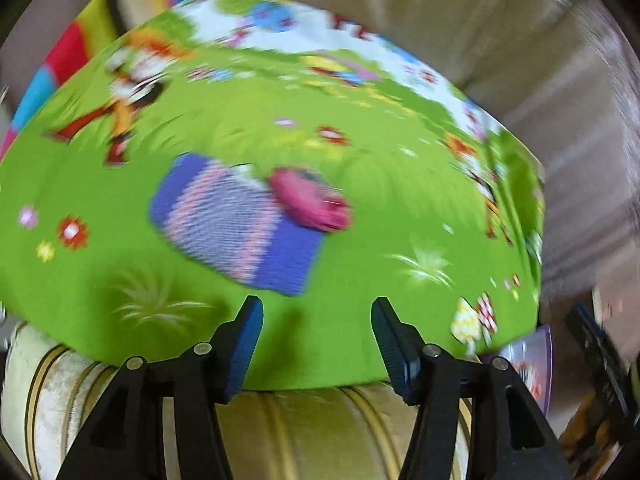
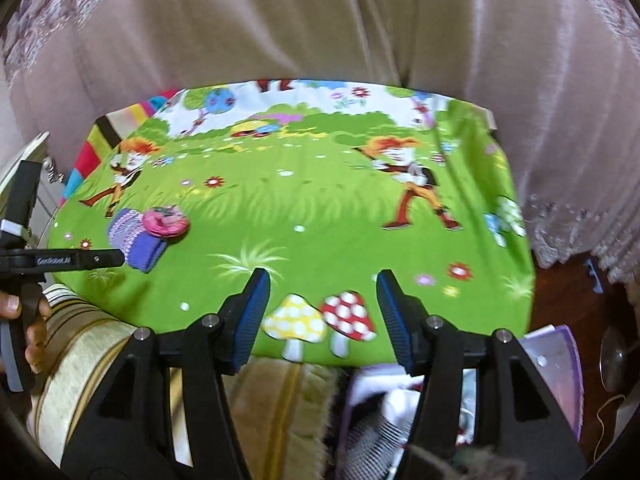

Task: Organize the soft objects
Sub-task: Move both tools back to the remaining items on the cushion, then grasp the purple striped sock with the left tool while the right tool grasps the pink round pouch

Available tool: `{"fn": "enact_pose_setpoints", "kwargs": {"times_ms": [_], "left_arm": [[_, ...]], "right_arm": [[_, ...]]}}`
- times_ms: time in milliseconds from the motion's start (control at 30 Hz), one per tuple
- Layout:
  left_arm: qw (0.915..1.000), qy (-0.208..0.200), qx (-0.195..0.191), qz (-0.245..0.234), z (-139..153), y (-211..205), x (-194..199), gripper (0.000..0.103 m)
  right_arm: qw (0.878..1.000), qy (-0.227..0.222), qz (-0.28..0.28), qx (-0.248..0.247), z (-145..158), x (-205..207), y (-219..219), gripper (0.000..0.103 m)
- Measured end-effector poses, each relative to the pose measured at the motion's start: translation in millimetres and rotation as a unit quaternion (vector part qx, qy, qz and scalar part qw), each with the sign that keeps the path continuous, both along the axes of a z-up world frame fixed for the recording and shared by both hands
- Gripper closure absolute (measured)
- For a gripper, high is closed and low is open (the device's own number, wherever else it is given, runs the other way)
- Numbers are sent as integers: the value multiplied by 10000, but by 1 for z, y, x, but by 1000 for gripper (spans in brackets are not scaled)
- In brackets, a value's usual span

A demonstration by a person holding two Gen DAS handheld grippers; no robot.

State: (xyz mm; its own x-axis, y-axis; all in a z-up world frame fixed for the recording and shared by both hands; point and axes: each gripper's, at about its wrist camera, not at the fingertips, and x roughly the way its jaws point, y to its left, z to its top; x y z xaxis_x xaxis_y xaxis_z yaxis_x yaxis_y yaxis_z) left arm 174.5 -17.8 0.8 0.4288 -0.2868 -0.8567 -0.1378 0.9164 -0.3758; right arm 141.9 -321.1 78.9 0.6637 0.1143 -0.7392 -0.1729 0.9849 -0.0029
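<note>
One piece of writing can be read. In the right wrist view, small white letters spelling "GenRobot.AI" run along a black bar of the left gripper (image 2: 96, 258), which reaches in from the left edge of the picture, level with the near side of the green cartoon-print sheet (image 2: 320, 216). At the far edge of that sheet, red shapes that may be letters are cut off and too blurred to read. The left wrist view is smeared by motion and shows no legible text, label or number.
</note>
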Motion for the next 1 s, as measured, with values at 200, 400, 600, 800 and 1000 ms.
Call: {"fn": "enact_pose_setpoints", "kwargs": {"times_ms": [200, 400, 600, 800, 1000], "left_arm": [[9977, 308, -318, 519, -19, 31, 12, 42], [9932, 584, -399, 921, -32, 48, 34, 42], [9911, 745, -385, 1036, -42, 50, 56, 42], [9943, 573, 156, 887, -38, 42, 83, 40], [9950, 379, 807, 442, -42, 32, 96, 43]], "right_arm": [[9988, 115, 484, -20, -8, 19, 41, 43], [9954, 180, 936, -37, -17, 35, 81, 38], [9912, 287, 1290, -81, -29, 46, 110, 36], [9854, 492, 1632, 5, -42, 57, 135, 34], [9791, 753, 1879, 197, -61, 77, 159, 33]]}}
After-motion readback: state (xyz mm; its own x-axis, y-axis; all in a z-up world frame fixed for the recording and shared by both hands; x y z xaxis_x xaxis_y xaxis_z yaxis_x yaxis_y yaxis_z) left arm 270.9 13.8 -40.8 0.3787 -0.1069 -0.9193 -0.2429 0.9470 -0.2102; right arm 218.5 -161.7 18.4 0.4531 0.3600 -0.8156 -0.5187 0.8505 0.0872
